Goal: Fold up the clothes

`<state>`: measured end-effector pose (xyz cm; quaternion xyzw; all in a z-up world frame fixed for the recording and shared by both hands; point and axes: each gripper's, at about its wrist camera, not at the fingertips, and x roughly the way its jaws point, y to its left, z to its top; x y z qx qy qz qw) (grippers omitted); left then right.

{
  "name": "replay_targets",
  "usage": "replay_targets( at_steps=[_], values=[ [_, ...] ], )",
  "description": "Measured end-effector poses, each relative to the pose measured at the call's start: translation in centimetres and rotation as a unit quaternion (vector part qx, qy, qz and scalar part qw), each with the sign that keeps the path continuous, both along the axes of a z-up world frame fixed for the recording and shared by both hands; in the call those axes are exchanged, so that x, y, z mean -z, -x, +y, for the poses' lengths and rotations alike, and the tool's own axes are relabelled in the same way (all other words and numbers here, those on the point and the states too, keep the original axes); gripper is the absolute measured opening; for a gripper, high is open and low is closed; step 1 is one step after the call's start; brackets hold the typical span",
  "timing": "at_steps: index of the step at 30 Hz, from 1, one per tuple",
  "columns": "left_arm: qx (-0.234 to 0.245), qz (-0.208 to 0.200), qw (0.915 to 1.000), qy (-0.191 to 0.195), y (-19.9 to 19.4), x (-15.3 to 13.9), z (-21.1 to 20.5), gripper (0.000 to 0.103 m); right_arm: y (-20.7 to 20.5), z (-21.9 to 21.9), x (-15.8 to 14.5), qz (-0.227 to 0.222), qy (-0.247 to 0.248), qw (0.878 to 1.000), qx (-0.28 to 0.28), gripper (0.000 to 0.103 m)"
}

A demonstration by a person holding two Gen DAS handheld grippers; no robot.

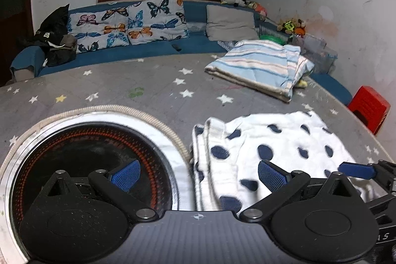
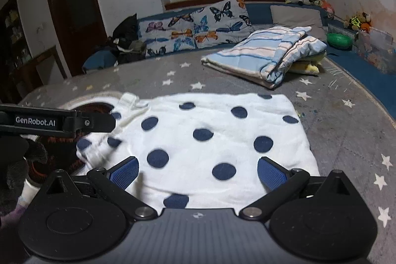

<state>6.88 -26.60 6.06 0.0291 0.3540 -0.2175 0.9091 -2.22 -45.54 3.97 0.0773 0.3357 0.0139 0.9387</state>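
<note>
A white garment with navy dots point(image 2: 217, 140) lies flat on the grey star-print table point(image 2: 346, 130), with a folded edge on its left side point(image 1: 212, 165). My left gripper point(image 1: 198, 175) is open wide over that folded edge and presses on nothing; its left finger hangs over a round black heater. My right gripper point(image 2: 198, 173) is open too, low over the garment's near edge, its blue pads point(image 2: 125, 172) apart and empty. Each gripper shows at the edge of the other's view: the left gripper body point(image 2: 74, 121), the right gripper's fingertip point(image 1: 356, 170).
A round black heater with a red ring point(image 1: 91, 165) is sunk into the table at the left. A folded pile of blue-striped cloth point(image 2: 267, 53) lies at the far side. Behind is a blue sofa with butterfly cushions point(image 1: 126, 21); a red stool point(image 1: 368, 110) stands at the right.
</note>
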Motion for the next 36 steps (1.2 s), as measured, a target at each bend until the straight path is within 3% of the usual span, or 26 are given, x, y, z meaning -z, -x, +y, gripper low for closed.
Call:
replay_targets(
  at_steps=[15, 26, 36],
  values=[
    [0.016, -0.016, 0.9997, 0.001, 3.5, -0.7, 1.7, 0.103, 2.7, 0.4, 0.0, 0.012, -0.018, 1.0, 0.023, 0.103],
    [0.024, -0.03, 0.9992, -0.011, 6.3, -0.7, 2.6, 0.103, 5.1, 2.3, -0.3, -0.021, -0.003, 0.999, 0.025, 0.103],
    [0.021, -0.033, 0.9992, -0.008, 8.2, -0.3, 3.5, 0.103, 6.4, 3.4, 0.0, -0.016, -0.017, 0.999, 0.03, 0.103]
  ],
)
